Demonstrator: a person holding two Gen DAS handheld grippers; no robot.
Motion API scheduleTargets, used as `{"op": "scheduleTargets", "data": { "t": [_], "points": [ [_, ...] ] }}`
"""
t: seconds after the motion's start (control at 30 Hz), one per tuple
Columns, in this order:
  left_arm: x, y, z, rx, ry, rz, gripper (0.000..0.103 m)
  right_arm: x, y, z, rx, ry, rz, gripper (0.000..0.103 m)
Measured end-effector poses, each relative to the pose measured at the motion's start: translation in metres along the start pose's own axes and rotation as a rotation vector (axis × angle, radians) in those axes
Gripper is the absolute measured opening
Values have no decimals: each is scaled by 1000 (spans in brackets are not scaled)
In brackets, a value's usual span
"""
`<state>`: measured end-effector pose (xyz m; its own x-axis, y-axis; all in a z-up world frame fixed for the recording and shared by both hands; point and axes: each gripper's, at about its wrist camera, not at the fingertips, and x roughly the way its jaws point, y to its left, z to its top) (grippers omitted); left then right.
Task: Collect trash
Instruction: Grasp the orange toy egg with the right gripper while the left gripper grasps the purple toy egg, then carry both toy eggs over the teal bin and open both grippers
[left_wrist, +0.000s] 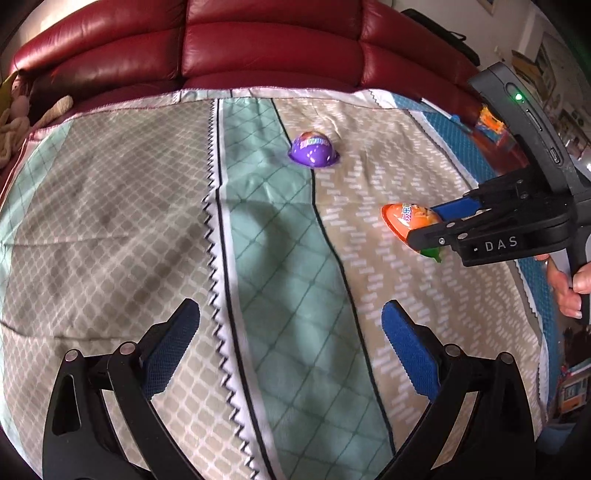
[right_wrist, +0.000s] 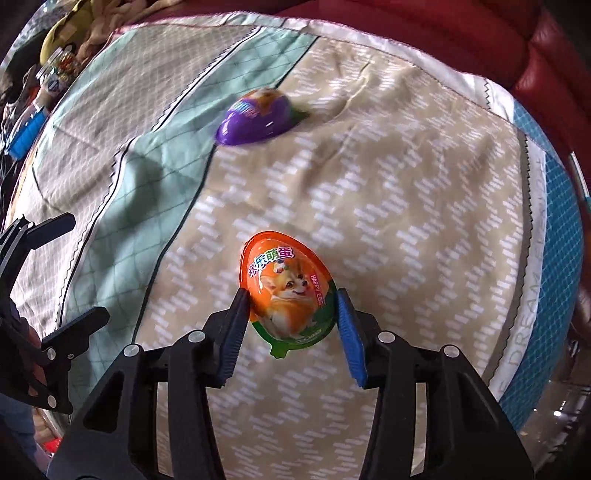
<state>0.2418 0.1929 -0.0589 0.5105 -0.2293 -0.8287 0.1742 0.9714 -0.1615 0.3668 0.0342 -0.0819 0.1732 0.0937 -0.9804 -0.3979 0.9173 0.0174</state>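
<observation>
**Right gripper pinches orange egg on patterned cloth**

A patterned cloth (right_wrist: 369, 192) covers the red sofa (left_wrist: 273, 48). The left gripper (left_wrist: 291, 321) hangs wide and empty. The right gripper (right_wrist: 291, 314) clamps the orange egg (right_wrist: 288, 291); a purple egg (right_wrist: 255, 118) lies well apart.

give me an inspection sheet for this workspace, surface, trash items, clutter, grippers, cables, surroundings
Surface: patchwork cloth, wrinkled, spread in front of the sofa.
Job's things: orange egg package lying on the beige panel; purple egg package farther back, apart from it.
Clutter: nothing seen on the cloth besides the two packages.
Grippers: right gripper has its jaws on either side of the orange egg package, pads at its sides; left gripper has its jaws wide open, nothing between them.
Cables: nothing seen.
Surroundings: red leather sofa behind the cloth; soft toys and household items at the edges.
</observation>
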Motion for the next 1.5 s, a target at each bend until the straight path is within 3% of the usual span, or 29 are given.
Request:
{"op": "scheduleTargets", "data": {
  "t": [0.27,0.33,0.4,0.47,0.53,0.6,0.77,1.03,1.27,1.5],
  "points": [
    [48,-20,83,55,-7,-31,98,-7,-61,45,104,-36,5,45],
    [63,-20,102,39,1,-48,89,-6,-73,53,107,-40,5,46],
    [77,-18,115,15,25,-64,70,-4,-84,62,109,-43,10,46],
    [91,-18,124,4,46,-66,61,-4,-87,69,110,-53,14,46],
    [105,-19,128,4,71,-63,59,-3,-92,72,115,-60,25,46],
    [112,-23,128,22,62,-38,49,-4,-96,70,117,-62,30,46],
    [105,-39,124,74,7,41,48,-11,-102,54,124,-73,31,46],
    [71,-100,107,140,-33,-15,48,-58,-131,-12,221,-125,29,46],
    [43,-174,68,192,-38,-97,49,-90,-166,-108,324,-145,23,46],
    [24,-273,26,278,-20,-190,49,-116,-202,-215,416,-174,20,46]
  ]
}}
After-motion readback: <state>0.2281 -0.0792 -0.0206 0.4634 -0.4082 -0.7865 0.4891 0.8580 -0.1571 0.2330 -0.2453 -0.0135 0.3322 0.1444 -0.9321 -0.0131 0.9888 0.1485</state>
